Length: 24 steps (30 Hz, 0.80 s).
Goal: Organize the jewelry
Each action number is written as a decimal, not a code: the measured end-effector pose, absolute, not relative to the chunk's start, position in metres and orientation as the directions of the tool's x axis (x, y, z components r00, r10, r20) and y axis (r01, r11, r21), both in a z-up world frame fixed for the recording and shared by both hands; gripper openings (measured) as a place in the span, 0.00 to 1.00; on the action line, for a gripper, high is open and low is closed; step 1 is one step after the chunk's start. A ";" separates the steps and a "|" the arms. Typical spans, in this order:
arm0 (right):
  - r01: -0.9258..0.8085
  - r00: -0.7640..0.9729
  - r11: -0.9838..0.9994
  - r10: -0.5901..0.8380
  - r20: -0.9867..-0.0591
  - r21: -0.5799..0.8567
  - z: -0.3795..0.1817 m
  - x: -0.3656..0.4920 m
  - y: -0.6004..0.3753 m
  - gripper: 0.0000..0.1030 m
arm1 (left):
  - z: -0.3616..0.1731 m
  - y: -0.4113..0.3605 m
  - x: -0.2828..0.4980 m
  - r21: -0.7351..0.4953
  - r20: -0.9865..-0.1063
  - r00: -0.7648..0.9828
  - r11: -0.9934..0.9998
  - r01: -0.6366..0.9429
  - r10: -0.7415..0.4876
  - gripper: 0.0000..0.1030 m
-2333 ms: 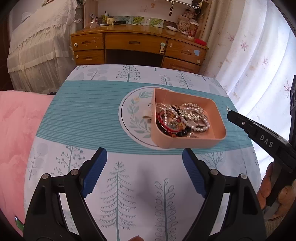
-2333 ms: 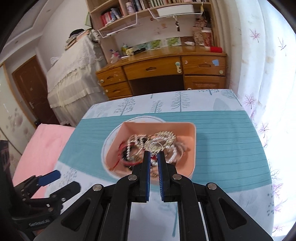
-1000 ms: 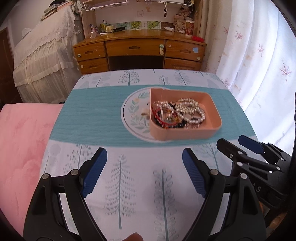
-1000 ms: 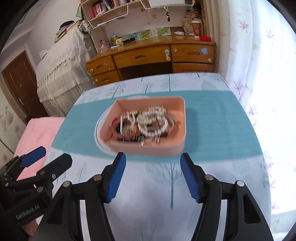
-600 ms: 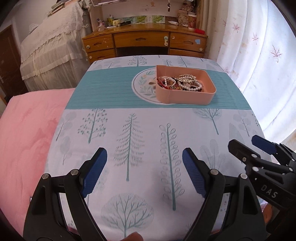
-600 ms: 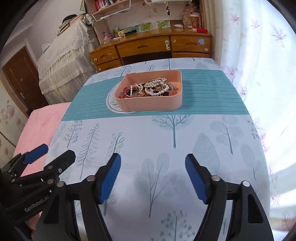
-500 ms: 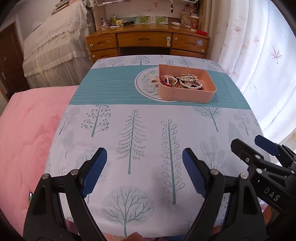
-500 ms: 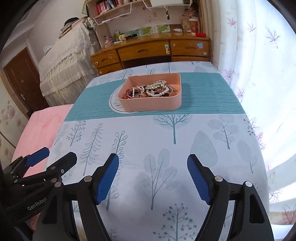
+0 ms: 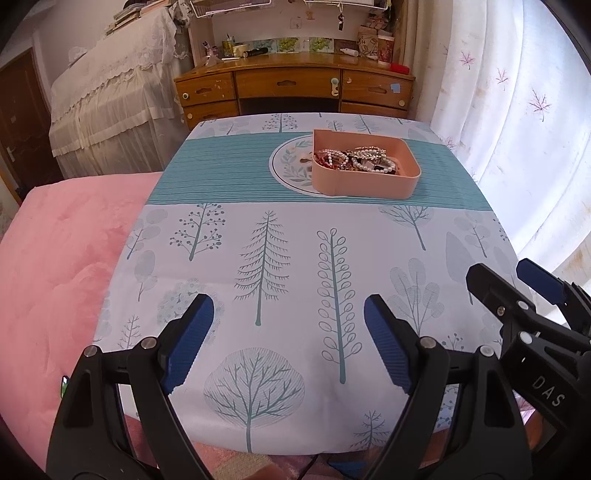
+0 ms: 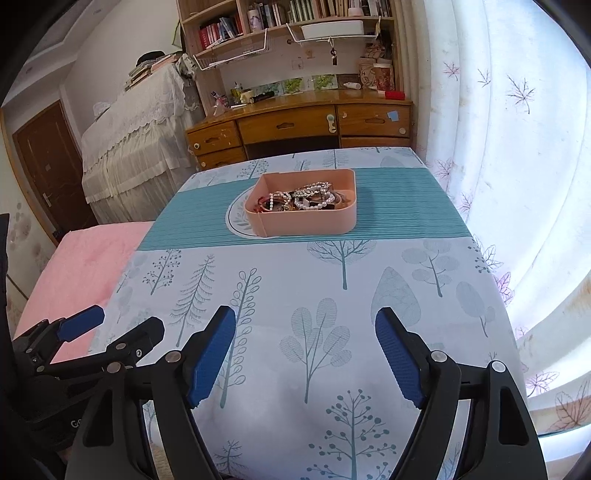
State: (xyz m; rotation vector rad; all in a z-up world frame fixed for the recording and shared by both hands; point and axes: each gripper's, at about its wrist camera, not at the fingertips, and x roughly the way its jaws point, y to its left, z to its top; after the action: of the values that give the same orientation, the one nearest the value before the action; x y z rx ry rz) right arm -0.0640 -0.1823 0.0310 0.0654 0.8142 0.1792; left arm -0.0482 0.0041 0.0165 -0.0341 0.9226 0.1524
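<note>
Both grippers hang over the near end of the table, well back from the pink tray that holds the jewelry. On the left gripper the jaws are spread wide with only tablecloth showing between the blue pads. On the right gripper the jaws have just been opening and now stand just as wide — nothing lies between them either.

That pink tray sits toward the far end of the table, on the teal striped band of the cloth, its left part overlapping a round white leaf-printed medallion. Inside it lies the jewelry in a tangled heap: strands of white pearls, some silvery chain, something red and a few dark beads toward the tray's left side. Single pieces cannot be told apart.

Nearer than the tray, the tablecloth turns pale, printed with blue-green trees and leaves. Left of the tray and beside the table lies a pink blanket. Beyond the tray stands a wooden desk with drawers and small clutter on top; above it hang a wire shelf and rows of books. Left of the desk something tall is draped in a white lace cover. Right of the tray hangs a white curtain printed with leaves, brightly lit from behind.
</note>
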 end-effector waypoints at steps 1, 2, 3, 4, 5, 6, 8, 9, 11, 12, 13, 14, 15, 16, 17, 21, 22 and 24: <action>-0.134 0.674 0.983 0.184 -0.716 0.126 0.032 -0.065 -0.183 0.77 | 0.018 0.004 -0.050 0.034 -0.795 0.596 0.989 -0.147 0.116 0.80; -0.134 0.675 0.983 0.183 -0.715 0.125 0.033 -0.067 -0.183 0.77 | 0.019 0.004 -0.051 0.035 -0.794 0.597 0.988 -0.149 0.118 0.80; -0.136 0.676 0.983 0.183 -0.713 0.123 0.034 -0.066 -0.182 0.77 | 0.020 0.003 -0.053 0.037 -0.792 0.598 0.988 -0.151 0.121 0.80; -0.137 0.679 0.983 0.182 -0.711 0.121 0.035 -0.068 -0.182 0.77 | 0.021 0.003 -0.054 0.038 -0.792 0.599 0.988 -0.152 0.122 0.80; -0.137 0.680 0.983 0.181 -0.710 0.119 0.036 -0.067 -0.183 0.77 | 0.022 0.003 -0.055 0.037 -0.791 0.599 0.988 -0.153 0.123 0.80; -0.138 0.681 0.983 0.181 -0.709 0.118 0.037 -0.068 -0.183 0.77 | 0.023 0.004 -0.056 0.036 -0.790 0.600 0.987 -0.154 0.122 0.80; -0.139 0.685 0.983 0.181 -0.706 0.117 0.039 -0.071 -0.183 0.77 | 0.024 0.004 -0.058 0.036 -0.789 0.601 0.987 -0.158 0.125 0.80; -0.141 0.686 0.983 0.181 -0.705 0.115 0.040 -0.072 -0.183 0.77 | 0.025 0.005 -0.059 0.037 -0.788 0.602 0.986 -0.160 0.127 0.80; -0.144 0.689 0.983 0.181 -0.702 0.113 0.042 -0.075 -0.182 0.77 | 0.027 0.004 -0.060 0.039 -0.787 0.603 0.986 -0.164 0.131 0.80; -0.145 0.689 0.983 0.182 -0.701 0.112 0.042 -0.077 -0.181 0.77 | 0.027 0.004 -0.061 0.039 -0.786 0.603 0.985 -0.166 0.133 0.80; -0.146 0.690 0.983 0.182 -0.701 0.112 0.043 -0.078 -0.181 0.78 | 0.028 0.005 -0.062 0.039 -0.786 0.604 0.985 -0.168 0.134 0.80; -0.147 0.689 0.983 0.182 -0.701 0.111 0.043 -0.080 -0.181 0.78 | 0.028 0.005 -0.063 0.038 -0.786 0.604 0.985 -0.169 0.134 0.80; -0.148 0.689 0.983 0.183 -0.702 0.110 0.043 -0.080 -0.181 0.78 | 0.028 0.005 -0.064 0.039 -0.786 0.604 0.985 -0.171 0.136 0.80; -0.149 0.688 0.983 0.182 -0.703 0.109 0.043 -0.081 -0.180 0.78 | 0.029 0.005 -0.065 0.038 -0.785 0.604 0.984 -0.172 0.136 0.80; -0.151 0.687 0.983 0.183 -0.703 0.109 0.043 -0.081 -0.181 0.78 | 0.029 0.005 -0.066 0.037 -0.785 0.605 0.984 -0.172 0.136 0.80; -0.149 0.689 0.983 0.181 -0.702 0.107 0.043 -0.083 -0.181 0.78 | 0.029 0.005 -0.066 0.038 -0.784 0.606 0.985 -0.170 0.135 0.80; -0.149 0.689 0.983 0.181 -0.702 0.107 0.043 -0.083 -0.181 0.78 | 0.029 0.004 -0.067 0.039 -0.784 0.606 0.985 -0.171 0.136 0.80; -0.148 0.687 0.983 0.182 -0.703 0.110 0.043 -0.084 -0.182 0.78 | 0.029 0.004 -0.066 0.038 -0.785 0.605 0.985 -0.170 0.135 0.80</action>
State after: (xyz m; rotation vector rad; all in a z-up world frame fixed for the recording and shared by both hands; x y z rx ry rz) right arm -0.0836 -0.1824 0.0426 0.0455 0.7916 0.1848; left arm -0.0662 0.0043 0.0291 -0.0418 0.9038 0.1769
